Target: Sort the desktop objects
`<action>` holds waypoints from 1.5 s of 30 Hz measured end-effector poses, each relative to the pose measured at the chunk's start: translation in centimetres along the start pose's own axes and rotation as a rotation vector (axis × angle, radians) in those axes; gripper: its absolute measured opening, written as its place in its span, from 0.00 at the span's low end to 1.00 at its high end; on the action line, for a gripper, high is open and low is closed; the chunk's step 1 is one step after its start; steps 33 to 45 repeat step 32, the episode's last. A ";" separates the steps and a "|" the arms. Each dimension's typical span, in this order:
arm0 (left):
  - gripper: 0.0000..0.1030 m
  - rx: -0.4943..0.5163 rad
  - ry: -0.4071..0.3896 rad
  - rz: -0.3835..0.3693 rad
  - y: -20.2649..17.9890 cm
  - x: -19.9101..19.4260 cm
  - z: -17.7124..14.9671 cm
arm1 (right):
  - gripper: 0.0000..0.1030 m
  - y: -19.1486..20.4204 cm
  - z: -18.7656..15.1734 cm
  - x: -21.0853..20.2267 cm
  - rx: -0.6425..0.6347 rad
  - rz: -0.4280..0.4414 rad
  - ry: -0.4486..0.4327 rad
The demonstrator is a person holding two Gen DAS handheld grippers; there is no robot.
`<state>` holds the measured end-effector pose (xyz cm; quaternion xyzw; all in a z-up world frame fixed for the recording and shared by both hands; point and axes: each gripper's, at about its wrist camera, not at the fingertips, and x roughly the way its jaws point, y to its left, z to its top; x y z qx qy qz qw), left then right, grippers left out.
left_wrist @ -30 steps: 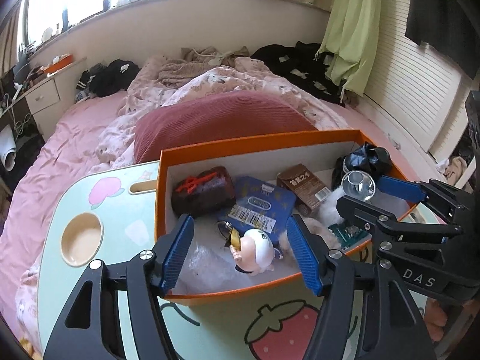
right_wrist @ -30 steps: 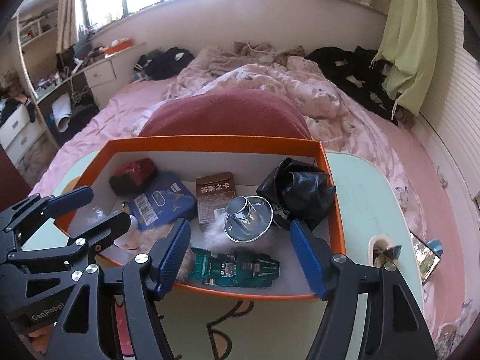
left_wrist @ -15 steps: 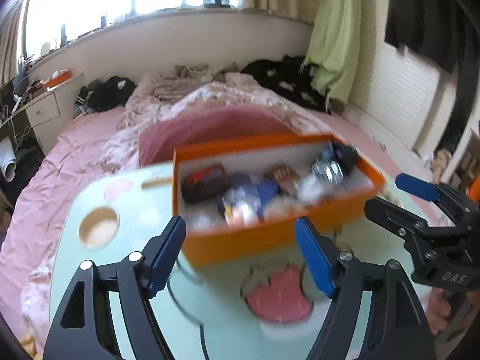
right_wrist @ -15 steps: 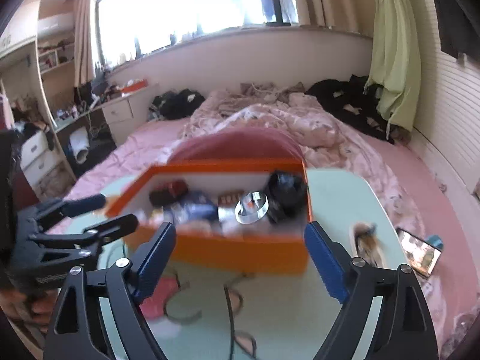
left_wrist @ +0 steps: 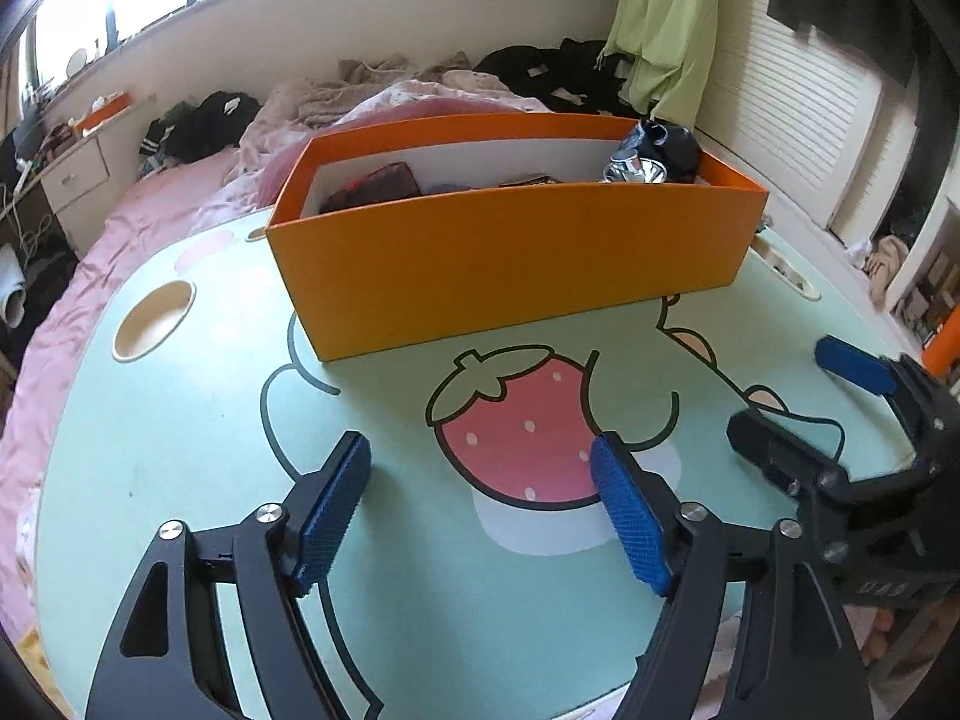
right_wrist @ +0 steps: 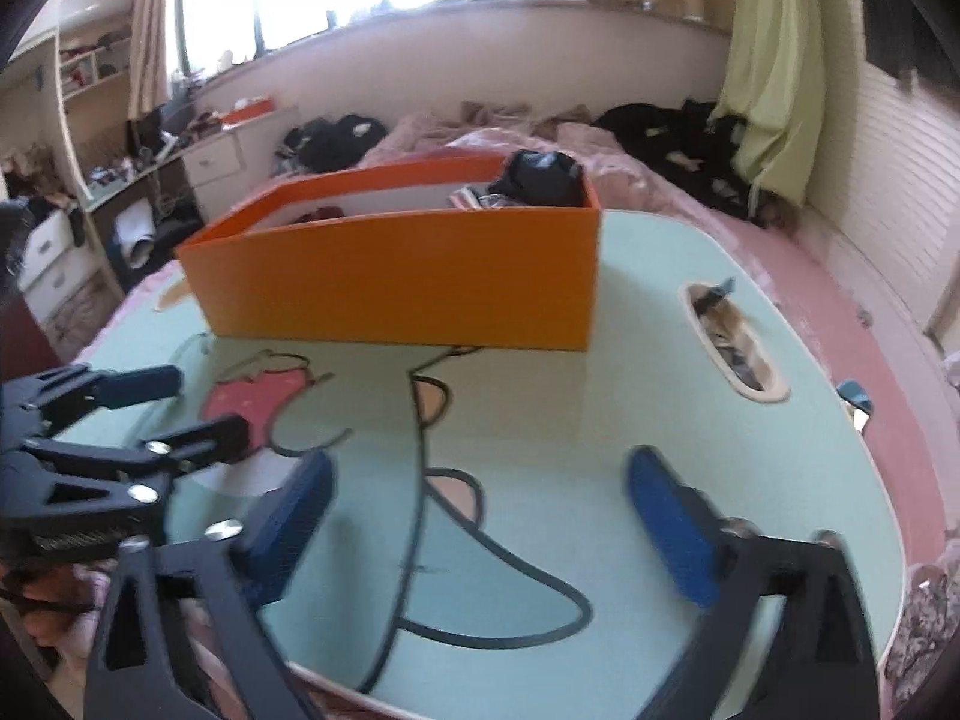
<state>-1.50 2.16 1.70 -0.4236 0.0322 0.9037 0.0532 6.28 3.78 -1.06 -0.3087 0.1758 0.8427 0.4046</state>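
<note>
Both grippers (left_wrist: pixel 480 504) back, orange box (left_wrist: pixel 510 264) well beyond.

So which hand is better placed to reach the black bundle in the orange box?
Probably right: the black bundle sits at the orange box's right end, nearer the right gripper. Both grippers are empty, jaws opening.
</note>
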 end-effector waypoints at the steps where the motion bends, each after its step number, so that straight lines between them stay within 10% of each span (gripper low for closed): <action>1: 0.83 -0.008 -0.001 0.006 0.1 0.1 -0.1 | 1.00 0.1 -0.1 0.0 -0.013 -0.012 -0.010; 4: 1.00 -0.019 0.000 0.020 0.3 0.4 -0.2 | 1.00 -0.2 -0.4 0.0 -0.004 -0.003 -0.021; 45: 1.00 -0.011 -0.016 -0.002 0.7 0.4 -0.6 | 1.00 -0.6 -0.7 -0.1 -0.005 -0.008 -0.037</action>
